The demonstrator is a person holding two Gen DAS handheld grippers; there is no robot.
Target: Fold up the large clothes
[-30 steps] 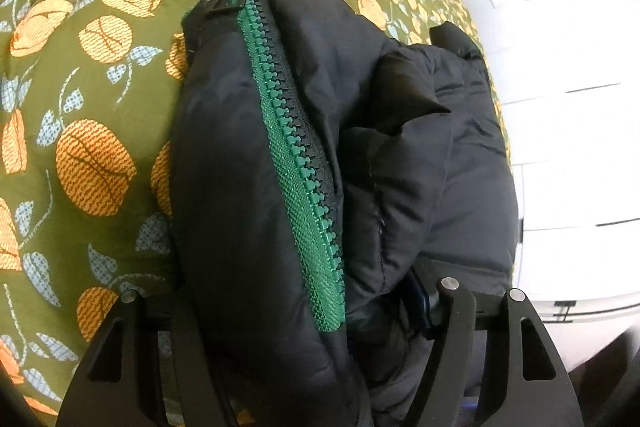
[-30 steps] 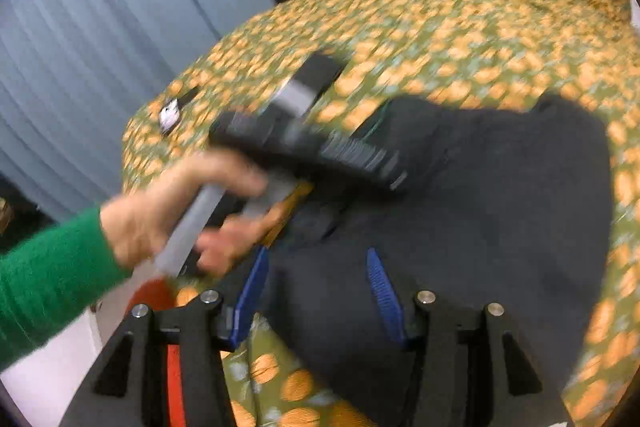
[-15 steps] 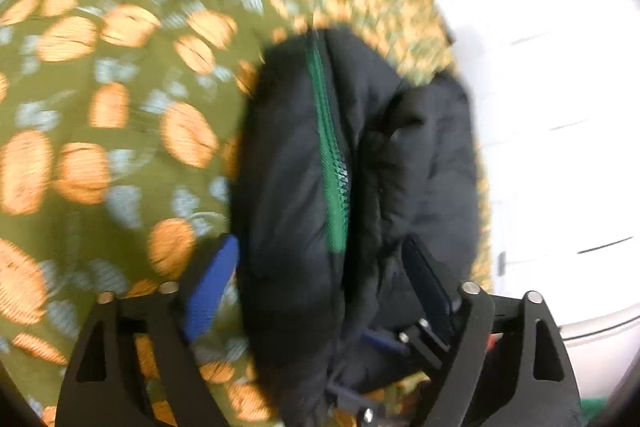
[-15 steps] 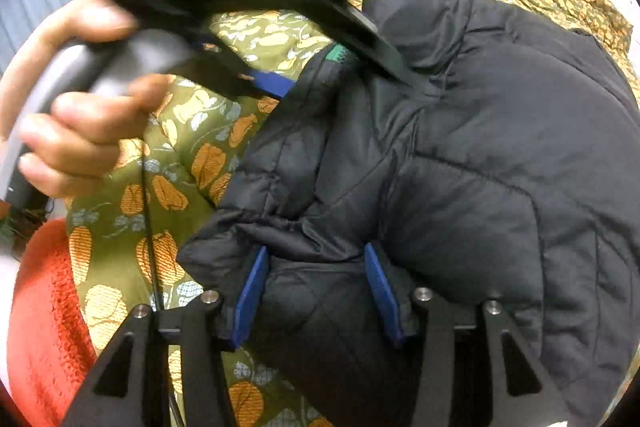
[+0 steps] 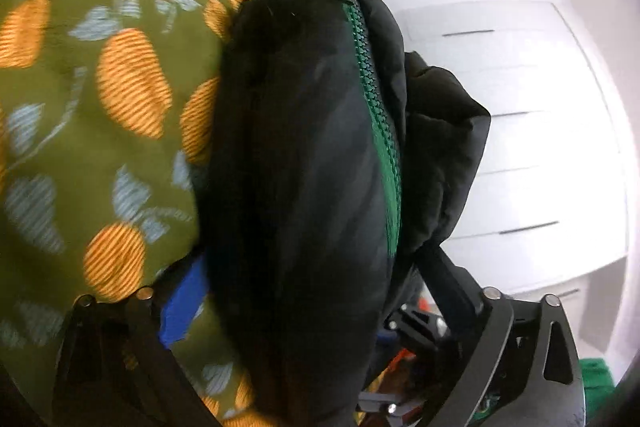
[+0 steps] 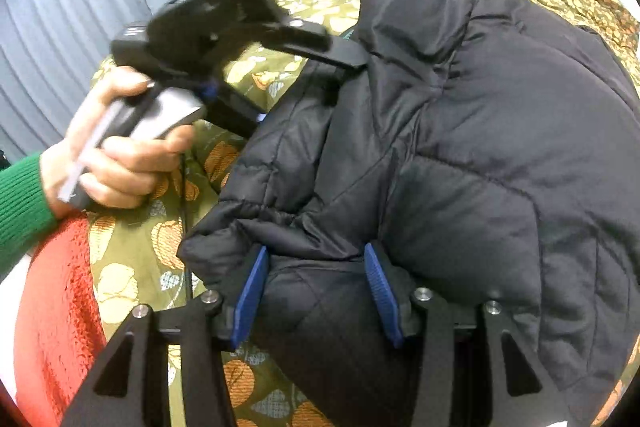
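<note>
The black quilted puffer jacket [image 6: 460, 155] with the green zipper [image 5: 380, 131] is lying bunched on the bed, over the olive bedspread with orange leaf print [image 5: 100, 87], close to the bed's edge. The right claw [image 6: 316, 291] is clamping a thick fold of the jacket between its blue pads [image 6: 382, 291], probably to be keeping this folded part in place. The left claw [image 5: 304, 291] has just been opening; its jaws are now standing wide apart on both sides of the zipper edge, and the blue pad [image 5: 182, 307] seems to be clear of the cloth, though blur makes this uncertain. I judge it is releasing the laid fold.
</note>
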